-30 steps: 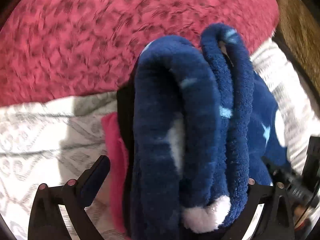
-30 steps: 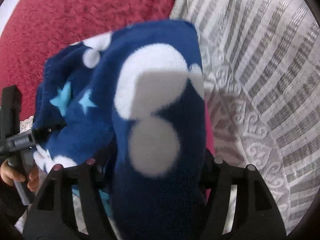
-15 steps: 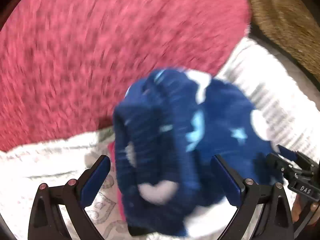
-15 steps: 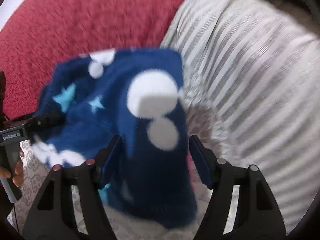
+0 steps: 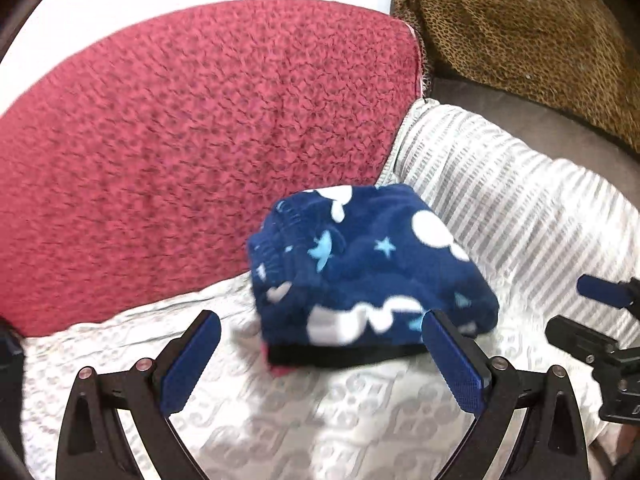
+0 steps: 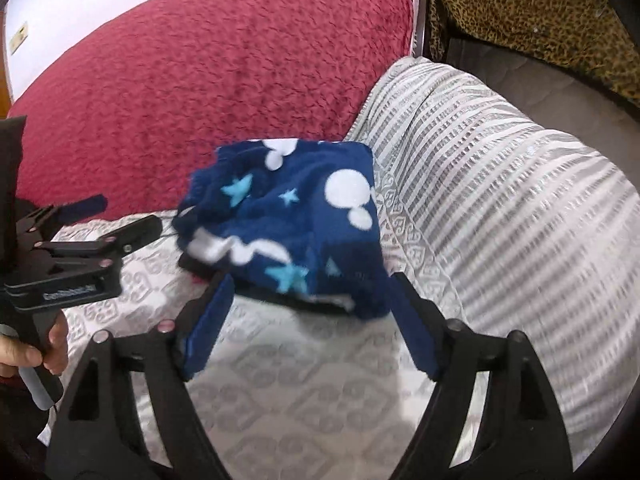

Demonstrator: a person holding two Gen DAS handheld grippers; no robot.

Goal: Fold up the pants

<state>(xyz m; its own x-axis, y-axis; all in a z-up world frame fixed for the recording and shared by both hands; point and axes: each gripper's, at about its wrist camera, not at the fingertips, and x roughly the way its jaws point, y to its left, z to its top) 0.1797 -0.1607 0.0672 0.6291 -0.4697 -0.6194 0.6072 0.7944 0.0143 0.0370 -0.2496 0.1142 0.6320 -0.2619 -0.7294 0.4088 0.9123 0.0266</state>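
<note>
The folded navy fleece pants (image 5: 368,264) with white shapes and light blue stars lie as a compact bundle on the white patterned bedspread (image 5: 280,412). A black and pink layer shows under their near edge. They also show in the right wrist view (image 6: 296,224). My left gripper (image 5: 320,344) is open and empty, just short of the bundle's near edge. My right gripper (image 6: 312,304) is open and empty, close to the bundle's near right corner. The left gripper also shows from the side in the right wrist view (image 6: 120,220), left of the pants.
A red textured blanket (image 5: 180,128) covers the bed behind the pants. A grey-striped white pillow (image 6: 500,184) lies to the right. A leopard-print cover (image 5: 520,28) is at the far right rear, past a dark grey mattress edge (image 5: 540,120).
Both grippers let go of the pants and pulled back. The bundle dropped from close-up in the jaws to lying folded on the bedspread.
</note>
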